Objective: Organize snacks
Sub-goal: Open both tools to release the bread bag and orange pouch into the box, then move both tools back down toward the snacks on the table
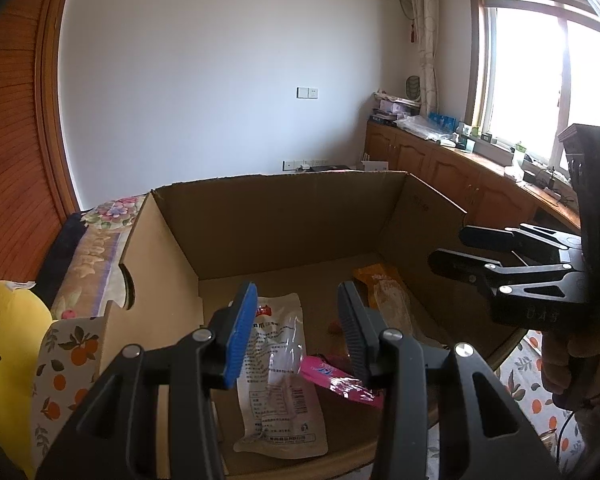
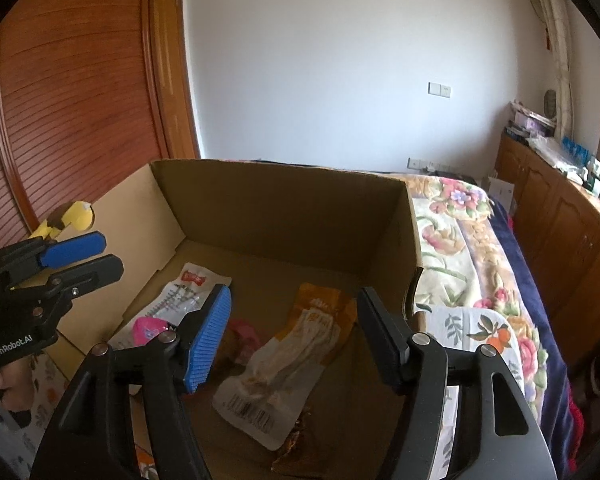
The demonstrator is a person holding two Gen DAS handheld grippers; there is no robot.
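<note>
Left wrist view: the left gripper (image 1: 298, 332) sits at 6 o'clock with its fingers spread and nothing between the pads, hovering above the open cardboard box (image 1: 284, 208). On the box floor, a clear white snack pouch (image 1: 278, 376) lies lengthwise at 6 o'clock beneath the blue pad. A pink snack packet (image 1: 340, 384) lies at 5 o'clock, its near end overlapping the white pouch edge. An orange-topped snack pouch (image 1: 384, 292) lies toward 3 o'clock near the box's right wall. The right gripper (image 1: 466, 252) enters from 3 o'clock over the box's right rim, fingers parted and empty; a hand (image 1: 568, 360) grips its handle below. A cloth with an orange-fruit print (image 1: 64, 364) lies at 8 o'clock outside the box. Right wrist view: the right gripper (image 2: 296, 332) occupies 6 o'clock with fingers spread wide, holding nothing; the orange-topped snack pouch (image 2: 296, 352) lies flat on the box floor directly below the gap. The clear white snack pouch (image 2: 180, 296) and the pink snack packet (image 2: 148, 330) lie at 8 o'clock. The left gripper (image 2: 90, 256) stands at 9 o'clock, fingers slightly apart and empty. A floral bedspread (image 2: 472, 248) lies at 3 o'clock, beside the cardboard box (image 2: 284, 200).
</note>
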